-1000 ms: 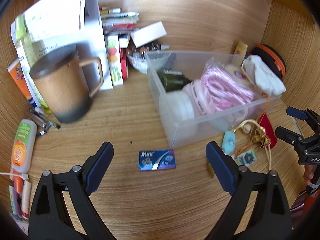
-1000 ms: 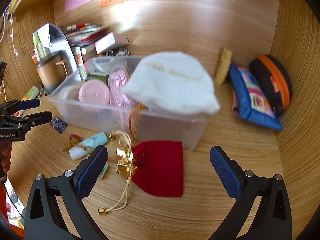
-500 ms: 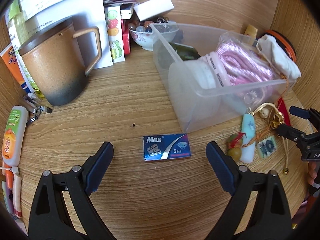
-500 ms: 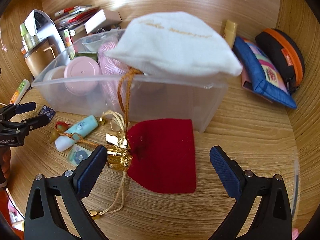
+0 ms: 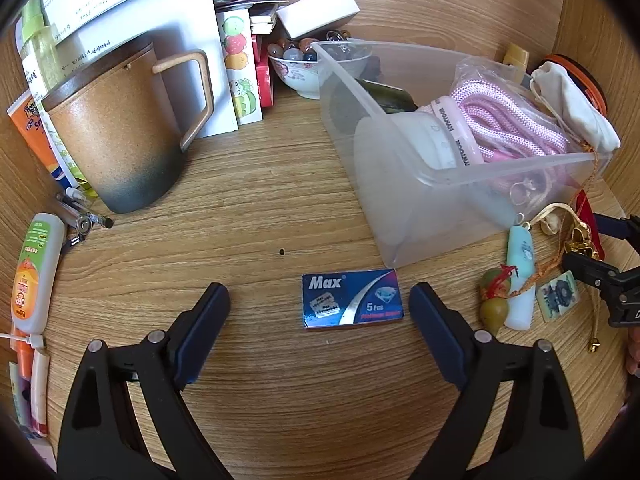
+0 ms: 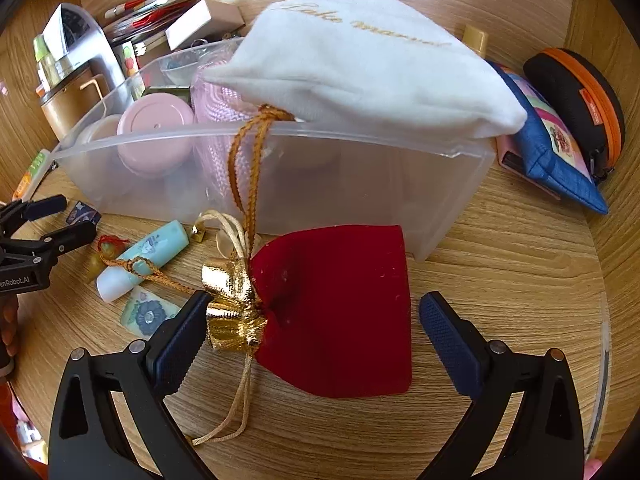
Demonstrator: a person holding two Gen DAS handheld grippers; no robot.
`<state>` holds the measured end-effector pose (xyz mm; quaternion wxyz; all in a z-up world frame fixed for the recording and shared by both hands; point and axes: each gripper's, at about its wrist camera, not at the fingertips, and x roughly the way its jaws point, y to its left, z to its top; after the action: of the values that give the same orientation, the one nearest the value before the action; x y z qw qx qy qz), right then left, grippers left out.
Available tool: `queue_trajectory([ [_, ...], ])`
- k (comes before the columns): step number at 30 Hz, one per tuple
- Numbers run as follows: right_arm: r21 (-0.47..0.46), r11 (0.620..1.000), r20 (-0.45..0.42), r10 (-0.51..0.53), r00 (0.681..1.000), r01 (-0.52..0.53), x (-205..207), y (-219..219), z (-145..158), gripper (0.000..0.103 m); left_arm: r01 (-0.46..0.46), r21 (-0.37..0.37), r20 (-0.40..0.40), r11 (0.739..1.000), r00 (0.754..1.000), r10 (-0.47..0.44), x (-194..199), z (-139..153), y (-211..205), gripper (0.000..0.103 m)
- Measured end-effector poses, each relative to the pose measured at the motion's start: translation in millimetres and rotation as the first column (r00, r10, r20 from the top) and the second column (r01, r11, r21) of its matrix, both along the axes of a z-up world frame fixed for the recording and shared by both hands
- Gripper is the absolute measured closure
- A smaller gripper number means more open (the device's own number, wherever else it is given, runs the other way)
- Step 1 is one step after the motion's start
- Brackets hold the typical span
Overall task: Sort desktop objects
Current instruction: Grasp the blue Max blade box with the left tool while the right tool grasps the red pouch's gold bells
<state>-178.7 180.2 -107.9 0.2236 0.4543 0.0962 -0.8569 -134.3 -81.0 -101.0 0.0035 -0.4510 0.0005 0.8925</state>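
My left gripper point(image 5: 319, 306) has its jaws spread wide and empty, and the blue Max razor-blade box point(image 5: 352, 304) lies flat on the wooden desk point(image 5: 248, 200) between the fingertips, close to the right-hand one, though I cannot tell if it touches. My right gripper point(image 6: 314, 318) is likewise wide apart and holding nothing; the red velvet pouch point(image 6: 340, 308) lies between its fingers, with the gold foil neck point(image 6: 232, 304) just beside the left fingertip and the gold cords trailing toward me. Left of the pouch lie a mint-and-white tube point(image 6: 142, 258), a small printed tile point(image 6: 148, 314) and a little gourd charm with red thread point(image 5: 496, 300). Just behind all this stands the clear plastic bin point(image 6: 360, 172), the pouch's far edge right at its front wall. Inside I see a pink round lid point(image 6: 154, 120) and a pink coiled rope point(image 5: 508, 120); a white drawstring pouch point(image 6: 360, 64) sits on the rim, its orange cord hanging down the outside. Farther left stands a brown lidded mug point(image 5: 116, 128), with a floral bowl of beads point(image 5: 300, 68), booklets and a white box behind it. To the right of the bin lean a blue zip pouch point(image 6: 548, 148) and a black-and-orange case point(image 6: 580, 96). Wood-grain walls enclose the desk.
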Motion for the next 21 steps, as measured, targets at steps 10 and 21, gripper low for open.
queue_trajectory([
  [10, 0.0, 1.0, -0.03, 0.023, 0.999, -0.023, 6, 4, 0, 0.012, 0.007, -0.006, -0.022, 1.0, 1.0, -0.007, 4, 7, -2, 0.036],
  [21, 0.009, 0.998, -0.054, 0.065, 0.996, -0.065, 9, 11, 2, 0.035, 0.037, -0.015, -0.031, 0.999, 0.999, -0.038, 3, 10, 5, 0.054],
])
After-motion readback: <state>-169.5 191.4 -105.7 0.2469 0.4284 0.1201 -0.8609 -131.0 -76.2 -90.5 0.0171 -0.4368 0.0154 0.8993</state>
